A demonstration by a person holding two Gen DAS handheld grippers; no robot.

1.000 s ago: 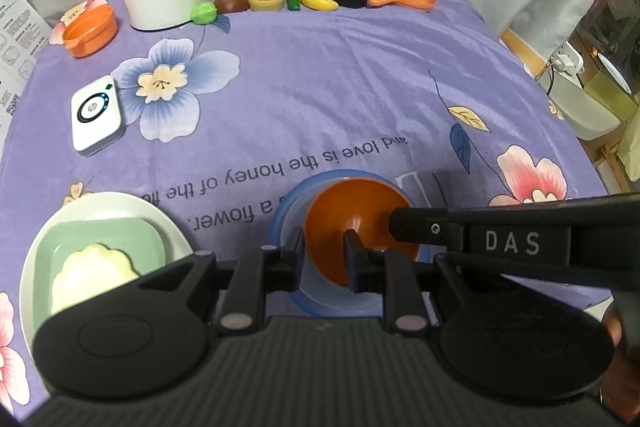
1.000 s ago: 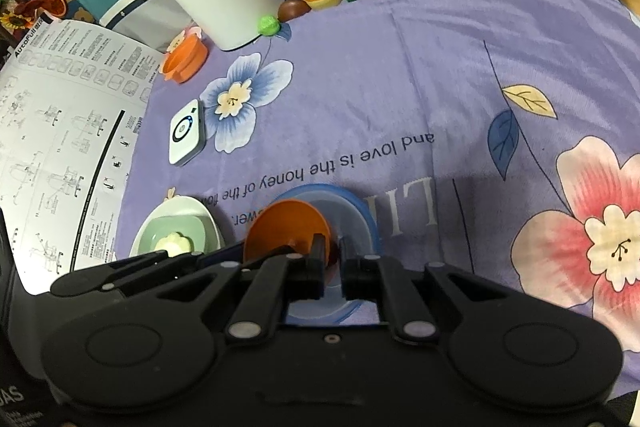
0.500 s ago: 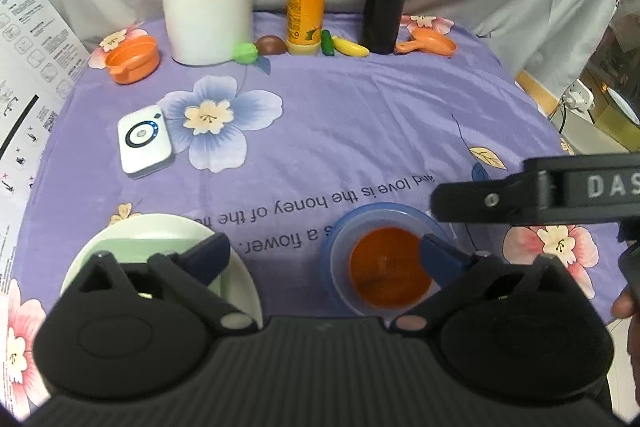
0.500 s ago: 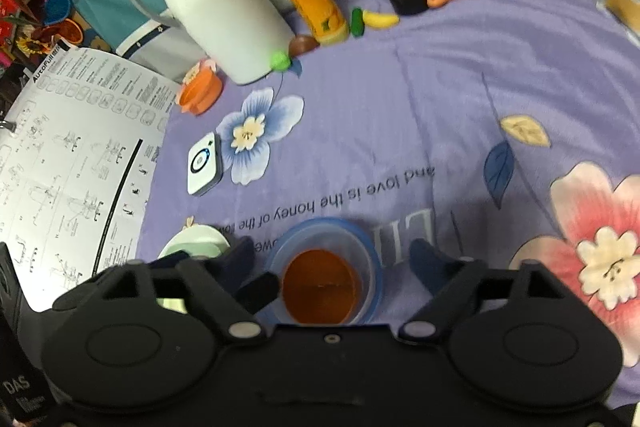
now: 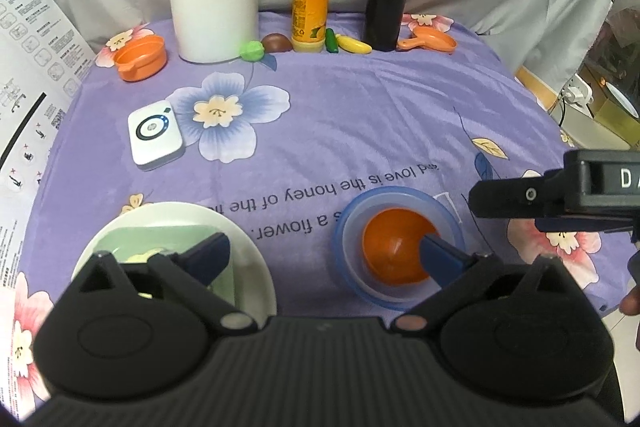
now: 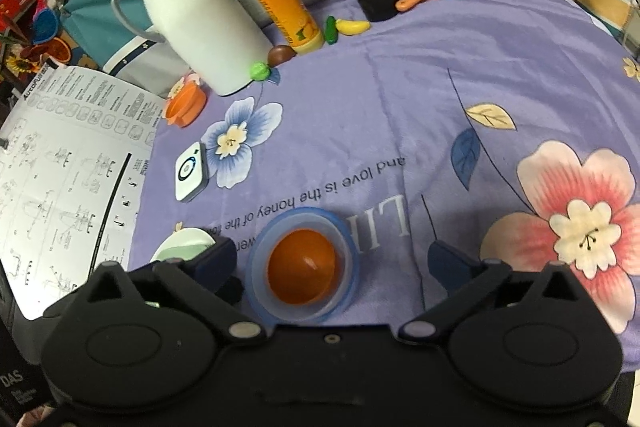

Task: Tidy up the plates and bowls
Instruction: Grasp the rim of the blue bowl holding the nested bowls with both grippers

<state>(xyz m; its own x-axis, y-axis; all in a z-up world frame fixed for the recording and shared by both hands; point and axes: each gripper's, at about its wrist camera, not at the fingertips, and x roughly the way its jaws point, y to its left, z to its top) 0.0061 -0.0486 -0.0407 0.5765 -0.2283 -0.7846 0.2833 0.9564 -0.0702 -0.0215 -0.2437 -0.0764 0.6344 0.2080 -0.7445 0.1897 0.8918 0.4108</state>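
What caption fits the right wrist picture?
Orange bowl nested in blue bowl on flowered purple cloth.

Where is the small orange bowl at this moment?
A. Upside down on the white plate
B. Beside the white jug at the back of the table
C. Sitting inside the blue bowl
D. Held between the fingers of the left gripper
C: the orange bowl sits upright inside the blue bowl, and no gripper finger presses on it.

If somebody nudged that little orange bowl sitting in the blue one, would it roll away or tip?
Probably not far: the orange bowl sits nested inside the blue bowl, whose rim surrounds it. It looks like light, glossy plastic, so it may slide or rock. Breaking seems unlikely.
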